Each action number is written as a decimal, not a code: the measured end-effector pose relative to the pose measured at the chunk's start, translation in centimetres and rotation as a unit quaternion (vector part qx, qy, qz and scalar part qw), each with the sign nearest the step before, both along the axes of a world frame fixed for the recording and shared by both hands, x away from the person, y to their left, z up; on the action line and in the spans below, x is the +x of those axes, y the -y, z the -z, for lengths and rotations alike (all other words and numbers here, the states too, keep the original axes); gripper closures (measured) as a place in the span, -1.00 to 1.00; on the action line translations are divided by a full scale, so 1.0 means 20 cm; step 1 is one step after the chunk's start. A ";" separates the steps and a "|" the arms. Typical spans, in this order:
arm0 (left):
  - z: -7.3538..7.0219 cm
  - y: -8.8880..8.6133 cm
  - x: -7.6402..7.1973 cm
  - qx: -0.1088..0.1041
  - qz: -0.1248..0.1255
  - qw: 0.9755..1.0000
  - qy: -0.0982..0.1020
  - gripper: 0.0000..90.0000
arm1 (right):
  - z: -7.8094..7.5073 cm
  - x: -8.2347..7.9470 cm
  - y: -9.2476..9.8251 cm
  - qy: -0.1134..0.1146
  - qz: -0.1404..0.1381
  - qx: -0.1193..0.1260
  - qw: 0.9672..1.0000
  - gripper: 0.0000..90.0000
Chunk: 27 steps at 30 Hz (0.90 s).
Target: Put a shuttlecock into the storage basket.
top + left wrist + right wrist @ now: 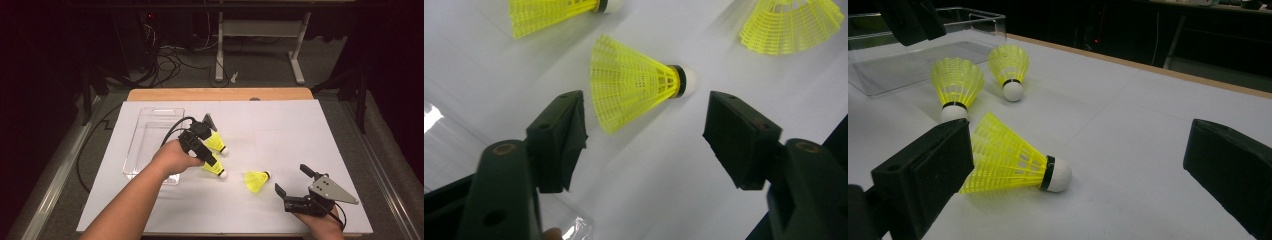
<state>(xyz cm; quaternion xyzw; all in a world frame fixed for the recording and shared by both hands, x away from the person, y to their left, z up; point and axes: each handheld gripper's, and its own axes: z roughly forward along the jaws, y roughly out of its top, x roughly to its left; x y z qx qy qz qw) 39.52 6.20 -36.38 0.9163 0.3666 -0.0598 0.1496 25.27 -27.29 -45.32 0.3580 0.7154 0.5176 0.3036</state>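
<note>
Middle yellow plastic shuttlecock with white cork tip (636,87) lies on its side on the white surface (280,130), between the left gripper's (644,130) parted fingers, untouched. Clear plastic tray (150,130) sits just left. Right gripper (292,182), fingers apart and empty, rests near a third shuttlecock (256,180).

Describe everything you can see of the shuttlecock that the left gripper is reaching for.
The middle shuttlecock has a bright yellow skirt of meshed, plastic-looking ribs, a black band and a rounded white cork tip. It lies on its side on the white table cover, between two other yellow shuttlecocks. The left gripper hovers over it with jaws open on either side, the pads not touching it. A clear plastic tray sits nearby.
</note>
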 end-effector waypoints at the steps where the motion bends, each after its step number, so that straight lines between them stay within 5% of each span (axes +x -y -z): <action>1: 0.01 0.02 0.01 0.017 0.012 1.000 0.003 -0.19 | 0.00 0.00 0.00 0.000 -0.001 -0.001 1.000 -0.99; 8: 0.04 0.04 0.03 0.033 0.016 0.999 -0.007 -0.13 | 0.00 0.00 0.00 -0.001 -0.002 -0.002 1.000 -0.99; 13: 0.07 0.06 0.05 0.030 0.013 0.999 -0.014 0.06 | 0.00 0.00 0.00 0.000 -0.002 -0.001 1.000 -0.99; 27: 0.12 0.08 0.06 0.025 0.007 0.999 -0.028 0.12 | 0.00 0.00 0.00 0.001 -0.002 0.001 1.000 -0.99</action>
